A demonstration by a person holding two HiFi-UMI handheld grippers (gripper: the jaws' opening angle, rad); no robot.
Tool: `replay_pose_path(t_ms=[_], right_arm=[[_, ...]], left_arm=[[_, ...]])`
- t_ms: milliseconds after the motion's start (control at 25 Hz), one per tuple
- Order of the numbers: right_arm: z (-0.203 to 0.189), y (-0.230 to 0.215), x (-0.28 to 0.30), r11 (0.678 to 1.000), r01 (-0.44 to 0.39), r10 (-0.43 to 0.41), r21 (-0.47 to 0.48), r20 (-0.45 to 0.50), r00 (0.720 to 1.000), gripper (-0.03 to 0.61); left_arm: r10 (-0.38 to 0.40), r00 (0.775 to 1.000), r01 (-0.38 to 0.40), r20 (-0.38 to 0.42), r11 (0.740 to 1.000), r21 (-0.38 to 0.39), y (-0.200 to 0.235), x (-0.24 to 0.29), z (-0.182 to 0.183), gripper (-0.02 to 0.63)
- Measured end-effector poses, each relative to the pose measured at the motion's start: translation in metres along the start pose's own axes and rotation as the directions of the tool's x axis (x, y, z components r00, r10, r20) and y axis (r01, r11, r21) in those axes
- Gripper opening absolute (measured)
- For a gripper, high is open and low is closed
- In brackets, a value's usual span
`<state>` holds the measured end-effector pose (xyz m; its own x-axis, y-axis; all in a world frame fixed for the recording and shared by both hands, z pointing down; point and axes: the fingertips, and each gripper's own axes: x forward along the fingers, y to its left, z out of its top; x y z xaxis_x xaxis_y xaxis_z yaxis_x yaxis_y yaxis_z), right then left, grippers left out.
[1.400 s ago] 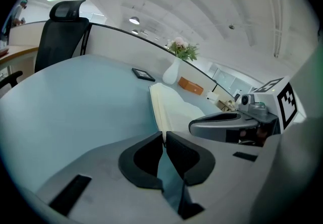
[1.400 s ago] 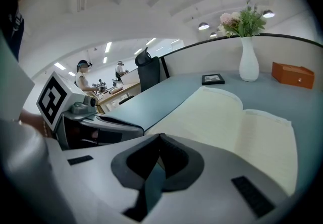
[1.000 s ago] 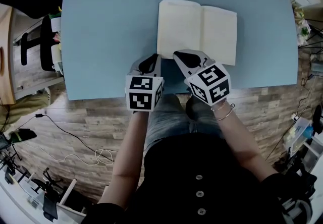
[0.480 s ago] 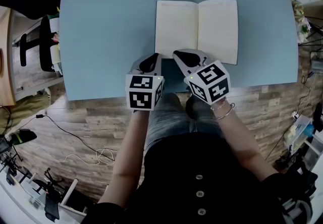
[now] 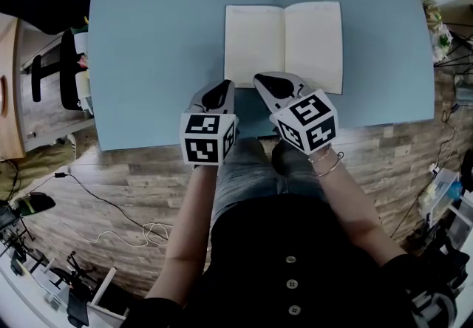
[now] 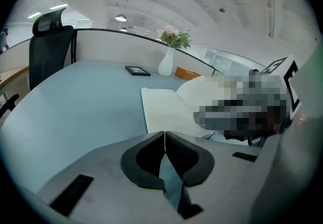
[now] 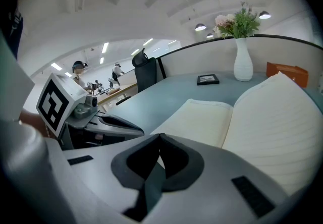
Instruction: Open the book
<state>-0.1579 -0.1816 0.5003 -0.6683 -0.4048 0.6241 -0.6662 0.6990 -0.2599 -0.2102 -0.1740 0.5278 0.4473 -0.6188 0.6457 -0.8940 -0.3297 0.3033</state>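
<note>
Book [image 5: 284, 46] pages lie open and flat on the pale blue worktop [image 5: 148, 38], straight ahead of both tools. Both cream pages face up, with the spine fold running away from me between them. From the right tool's own camera I can make out faint ruled lines on the page to its right, while the page to its left looks plain.

I have the left tool [image 5: 216, 94] low at the worktop's near edge. Its jaws are pressed together, tips meeting in a thin seam, and nothing is caught between them. The book's near left corner sits just ahead of it and slightly to its right. I cannot tell whether the tip touches the cover.

The right tool [image 5: 275, 86] is just beside the left one, on its right. Its jaws are likewise brought fully together and hold nothing. Its tip sits at the book's near edge, below the fold, and from above it appears to overlap that edge.

Farther ahead, beyond the book, a small dark picture frame [image 7: 208, 79] lies flat on the worktop. Past that a white vase [image 7: 243, 61] of flowers stands upright against the curved back rim, and an orange box [image 7: 286, 73] is to the vase's right. A black office chair [image 6: 48, 49] stands off to the left tool's far left.
</note>
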Motion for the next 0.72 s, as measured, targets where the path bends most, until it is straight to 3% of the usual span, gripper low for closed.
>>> replay_pose_path(t_ms=[720], right_arm=[[0.031,-0.009,-0.036,0.995,0.101,-0.098,-0.017,0.113,0.989,0.002]], left_arm=[[-0.092,0.99,0.083,0.109,0.993,0.079,-0.031,-0.019,0.046,0.014]])
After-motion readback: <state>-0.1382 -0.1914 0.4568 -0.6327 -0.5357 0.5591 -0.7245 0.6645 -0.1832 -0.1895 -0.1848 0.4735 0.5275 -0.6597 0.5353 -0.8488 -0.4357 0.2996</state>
